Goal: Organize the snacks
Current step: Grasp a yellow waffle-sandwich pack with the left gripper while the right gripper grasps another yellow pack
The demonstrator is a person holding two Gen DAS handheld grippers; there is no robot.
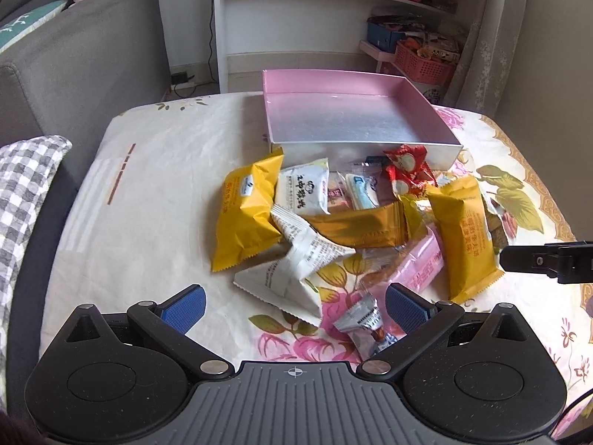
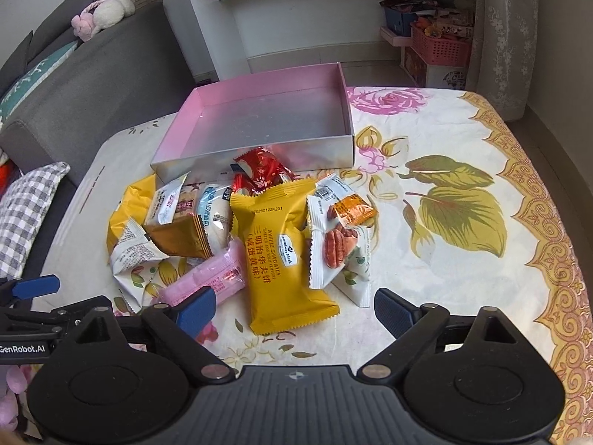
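A pile of wrapped snacks lies on the floral tablecloth in front of an empty pink box (image 1: 355,126) (image 2: 267,118). The pile holds yellow waffle packs (image 1: 244,211) (image 2: 281,252), white packs (image 1: 292,256), a pink pack (image 2: 211,282), a red pack (image 2: 263,170) and a pecan pack (image 2: 333,244). My left gripper (image 1: 294,306) is open and empty, just short of a white pack and a small silver candy (image 1: 361,315). My right gripper (image 2: 294,306) is open and empty, its fingers astride the near end of the big yellow waffle pack.
A grey sofa (image 1: 85,59) with a checked cushion (image 1: 22,193) stands to the left of the table. White shelves (image 1: 296,18) and pink baskets (image 1: 422,63) stand behind it. The right side of the tablecloth (image 2: 463,222) holds no snacks.
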